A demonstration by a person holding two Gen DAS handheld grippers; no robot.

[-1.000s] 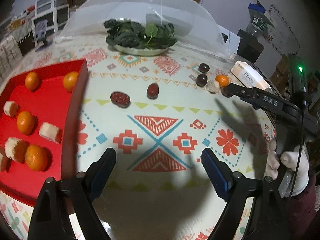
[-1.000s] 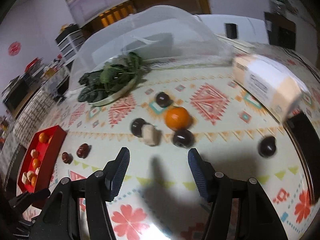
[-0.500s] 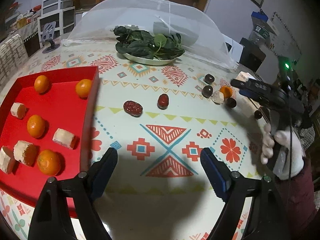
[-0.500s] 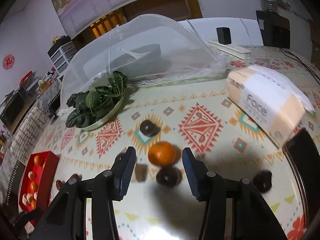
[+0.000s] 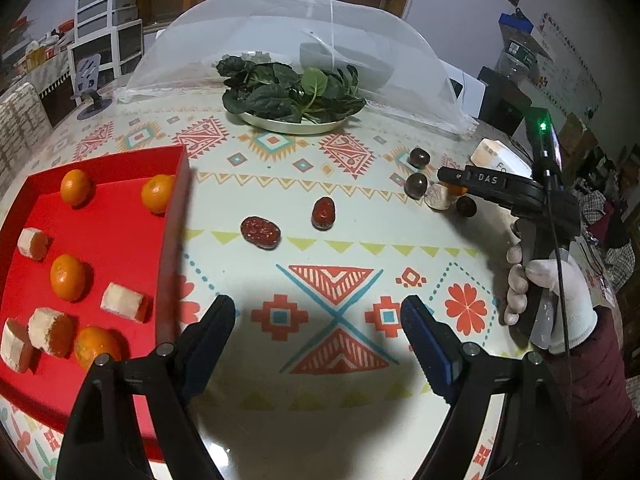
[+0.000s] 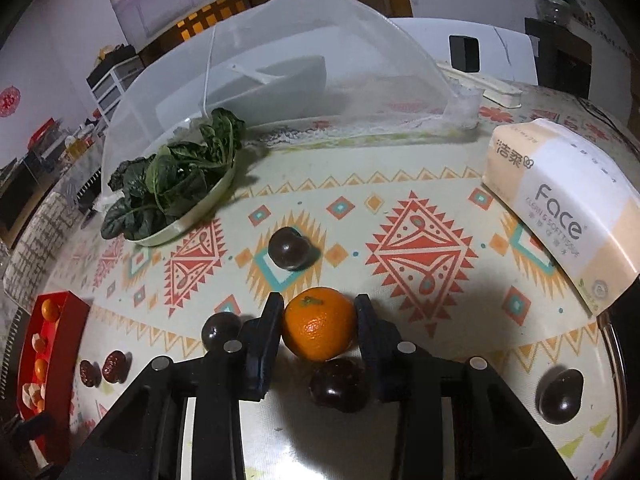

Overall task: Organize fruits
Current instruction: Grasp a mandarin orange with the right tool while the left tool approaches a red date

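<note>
An orange (image 6: 319, 322) lies on the patterned tablecloth between the pads of my right gripper (image 6: 318, 305). Its jaws are closing, and both pads touch the orange's sides. Dark round fruits lie around it: one ahead (image 6: 290, 254), one left (image 6: 220, 330), one just behind (image 6: 340, 386), one at far right (image 6: 560, 396). My left gripper (image 5: 318, 316) hangs open over bare cloth beside the red tray (image 5: 120, 216), which holds several oranges and pale fruit chunks. Two red dates (image 5: 260, 232) (image 5: 324, 212) lie mid-table. A pale chunk (image 5: 438, 197) sits by the right gripper's tip.
A plate of leafy greens (image 5: 292, 96) stands at the back, in front of a white mesh food cover (image 5: 300, 40). A tissue pack (image 6: 560, 208) lies at the right. A white-gloved hand (image 5: 548, 292) holds the right gripper near the table's right edge.
My right gripper has moved forward over the nearest dark fruit to the orange, and its jaws have narrowed until they flank it. The left gripper has hardly moved and stays open.
</note>
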